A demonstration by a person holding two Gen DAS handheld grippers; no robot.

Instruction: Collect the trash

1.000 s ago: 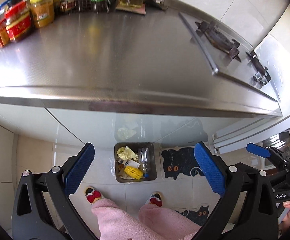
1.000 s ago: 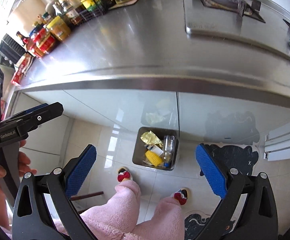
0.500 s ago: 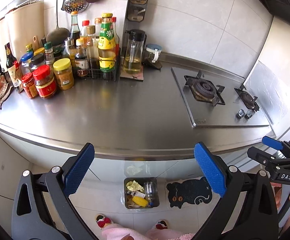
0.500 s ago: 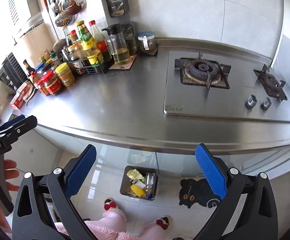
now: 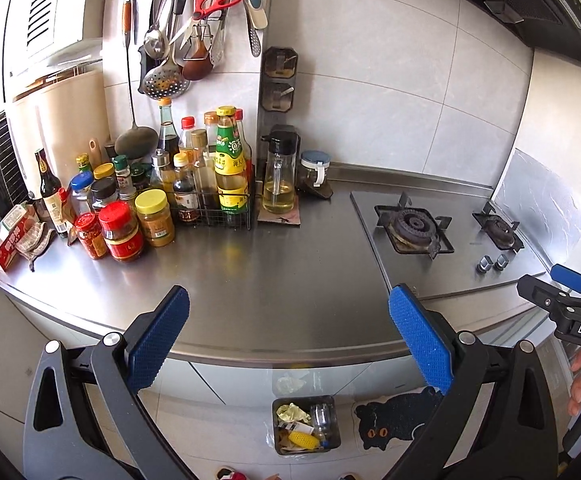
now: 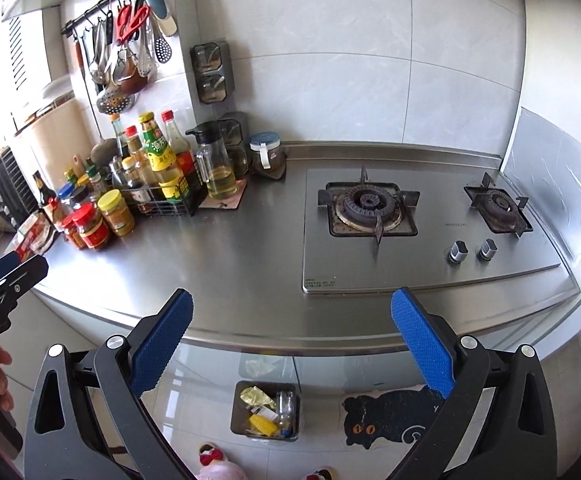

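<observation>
A grey trash bin [image 5: 278, 446] stands on the floor below the counter edge and holds crumpled yellow paper, a clear bottle and a yellow mesh item; it also shows in the right wrist view [image 6: 237, 412]. My left gripper [image 5: 288, 340] is open and empty, held above the front of the steel counter [image 5: 274, 272]. My right gripper [image 6: 290, 340] is open and empty, also above the counter front [image 6: 242, 264]. Each gripper shows at the edge of the other's view.
Sauce bottles and jars [image 5: 162, 196] crowd the counter's back left, with an oil jug [image 5: 276, 180] beside them. A two-burner gas hob [image 6: 418, 220] fills the right. Utensils hang on a wall rail [image 5: 186, 20]. A black cat mat [image 6: 386, 416] lies by the bin.
Both grippers have tilted up from looking down at the bin and floor to facing the counter and back wall. Both stay open and empty.
</observation>
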